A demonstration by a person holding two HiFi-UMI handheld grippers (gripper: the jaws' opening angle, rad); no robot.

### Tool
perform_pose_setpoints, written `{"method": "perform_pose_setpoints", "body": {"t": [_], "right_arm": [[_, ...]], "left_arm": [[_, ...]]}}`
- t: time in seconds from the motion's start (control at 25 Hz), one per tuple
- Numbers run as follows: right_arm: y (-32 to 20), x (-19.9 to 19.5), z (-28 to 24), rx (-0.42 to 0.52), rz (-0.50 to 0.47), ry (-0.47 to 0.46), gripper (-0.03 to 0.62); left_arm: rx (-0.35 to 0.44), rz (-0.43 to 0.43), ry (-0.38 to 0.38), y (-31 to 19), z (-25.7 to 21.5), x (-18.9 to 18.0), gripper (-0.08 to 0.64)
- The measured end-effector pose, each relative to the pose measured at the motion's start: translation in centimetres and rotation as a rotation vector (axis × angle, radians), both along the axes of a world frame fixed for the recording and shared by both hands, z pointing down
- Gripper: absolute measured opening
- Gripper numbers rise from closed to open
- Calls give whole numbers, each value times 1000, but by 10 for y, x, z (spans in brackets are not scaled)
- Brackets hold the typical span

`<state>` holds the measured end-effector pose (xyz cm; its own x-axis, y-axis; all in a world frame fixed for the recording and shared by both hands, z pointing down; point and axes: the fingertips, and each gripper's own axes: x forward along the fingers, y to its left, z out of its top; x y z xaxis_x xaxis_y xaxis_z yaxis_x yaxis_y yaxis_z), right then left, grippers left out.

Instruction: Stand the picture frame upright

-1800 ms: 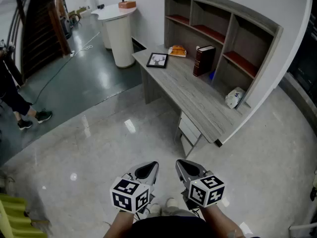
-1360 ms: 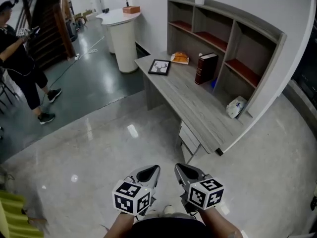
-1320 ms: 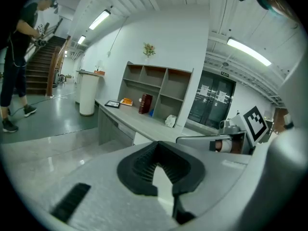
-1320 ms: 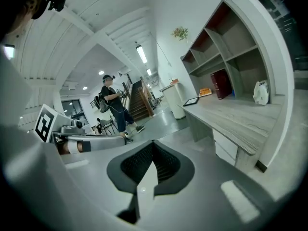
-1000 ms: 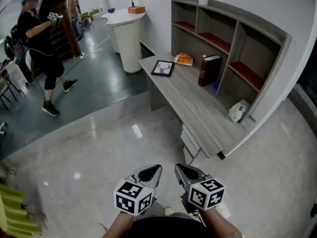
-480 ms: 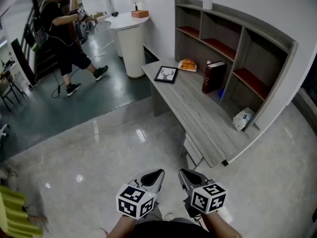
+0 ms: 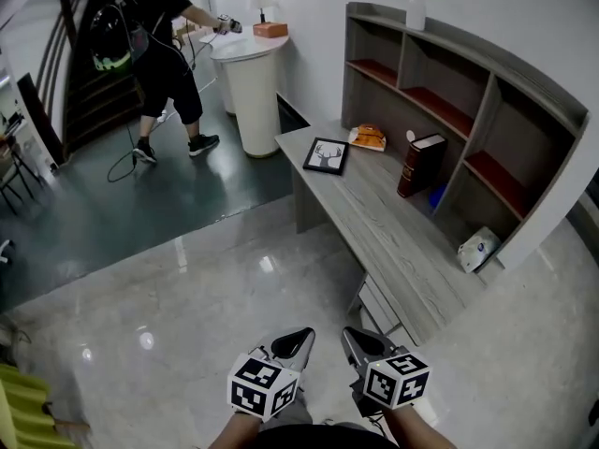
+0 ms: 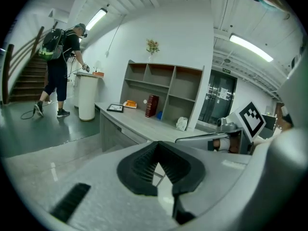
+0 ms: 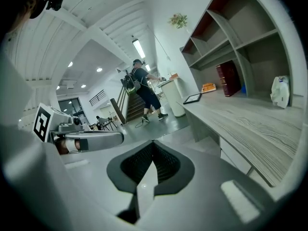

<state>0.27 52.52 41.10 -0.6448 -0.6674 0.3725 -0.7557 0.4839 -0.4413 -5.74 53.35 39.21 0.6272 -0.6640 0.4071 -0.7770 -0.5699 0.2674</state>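
Note:
A black picture frame (image 7: 327, 155) with a deer print lies flat near the far left end of the long grey desk (image 7: 393, 246); it shows small in the left gripper view (image 8: 114, 108) and the right gripper view (image 9: 192, 98). My left gripper (image 7: 299, 337) and right gripper (image 7: 354, 337) hang side by side low over the floor, well short of the desk. Both are shut with nothing between the jaws. The left gripper (image 8: 155, 154) and right gripper (image 9: 153, 153) each show closed pads.
On the desk stand a dark red book (image 7: 420, 165), an orange object (image 7: 367, 137) and a white bag (image 7: 476, 248), backed by a shelf unit (image 7: 468, 92). A person (image 7: 154, 45) stands by a white round pedestal (image 7: 255, 87). Stairs (image 7: 89, 73) rise at far left.
I have moved forward over the floor, so the desk sits closer and lower in the head view. The person has walked from the left to the white pedestal. Both grippers stay shut.

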Motion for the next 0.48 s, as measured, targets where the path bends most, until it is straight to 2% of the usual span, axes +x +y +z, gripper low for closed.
{"method": "perform_pose_setpoints", "body": {"t": [0.16,0.36,0.48], "right_arm": [[-25,-33,-3,-1,-18,4,2],[-57,-65,-2,-1,-27,15,2],[-76,-81,-1,-3,-19,21,2]], "left_arm": [[-9,23,21,-24,-2,-20,-5],[13,39,-19,-57,-2,-48,-5],[0,34,-12,-74,2,-66,-5]]}}
